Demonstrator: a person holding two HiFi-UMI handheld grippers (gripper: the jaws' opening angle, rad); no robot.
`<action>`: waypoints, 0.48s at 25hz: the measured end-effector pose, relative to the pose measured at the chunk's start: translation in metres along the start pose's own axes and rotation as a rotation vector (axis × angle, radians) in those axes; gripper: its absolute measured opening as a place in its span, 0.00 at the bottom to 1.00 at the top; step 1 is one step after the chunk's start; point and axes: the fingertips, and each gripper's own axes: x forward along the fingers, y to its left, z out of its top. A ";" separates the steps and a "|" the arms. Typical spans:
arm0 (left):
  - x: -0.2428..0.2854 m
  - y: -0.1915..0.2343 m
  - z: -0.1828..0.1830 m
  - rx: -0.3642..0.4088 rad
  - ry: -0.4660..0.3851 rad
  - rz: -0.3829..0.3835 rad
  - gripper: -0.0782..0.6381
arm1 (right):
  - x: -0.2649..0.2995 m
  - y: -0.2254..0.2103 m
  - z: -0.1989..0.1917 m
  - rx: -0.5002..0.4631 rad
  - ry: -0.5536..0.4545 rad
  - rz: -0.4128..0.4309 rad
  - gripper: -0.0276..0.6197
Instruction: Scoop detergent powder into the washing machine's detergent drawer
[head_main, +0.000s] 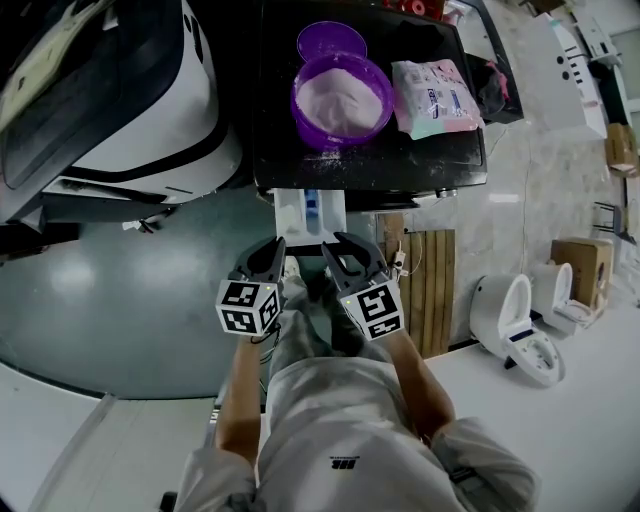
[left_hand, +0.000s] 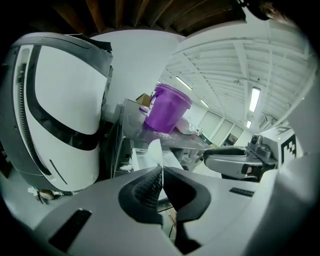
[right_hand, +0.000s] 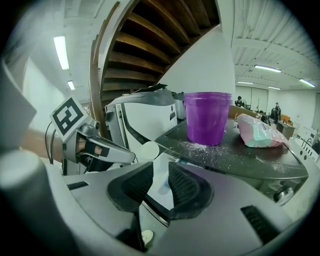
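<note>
Head view – tub: purple tub (head_main: 341, 100) of powder stands open on the dark washer top (head_main: 285, 150), lid (head_main: 331, 40) behind it, bag (head_main: 436, 96) just beside it on the right.
Head view – drawer: drawer (head_main: 310, 212) stands pulled out of the washer front, below the tub.
Head view – tools: left tool (head_main: 272, 250) and right tool (head_main: 335, 247) hang side by side just short of the drawer, well apart from the tub.
Head view – scoop: none can be made out.
Left gripper view – tool state: jaw tips meet (left_hand: 161, 169); nothing shows between them.
Left gripper view – target: drawer (left_hand: 142, 154) lies just ahead, tub (left_hand: 167, 107) above and beyond.
Right gripper view – tool state: jaws stand narrowly apart (right_hand: 161, 180), nothing held; the drawer (right_hand: 166, 158) shows through the gap.
Right gripper view – top: loose powder (right_hand: 210, 150) lies scattered around the tub (right_hand: 207, 117).
Stage (judged): scooping not begun.
Risk 1: more powder falls on the top or the floor, because a load must pass over the washer edge from tub to drawer.
Risk 2: the closed left tool pushes the tub instead of gripping.
Risk 3: a tool knocks the extended drawer.
</note>
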 end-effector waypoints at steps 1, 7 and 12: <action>0.001 0.001 -0.001 0.009 0.007 0.006 0.13 | 0.000 0.000 -0.001 0.001 0.002 0.000 0.19; 0.008 0.006 -0.007 0.056 0.059 0.049 0.13 | 0.002 -0.002 -0.006 -0.001 0.013 0.000 0.19; 0.013 0.010 -0.013 0.140 0.117 0.097 0.13 | 0.005 -0.002 -0.009 -0.008 0.021 0.001 0.19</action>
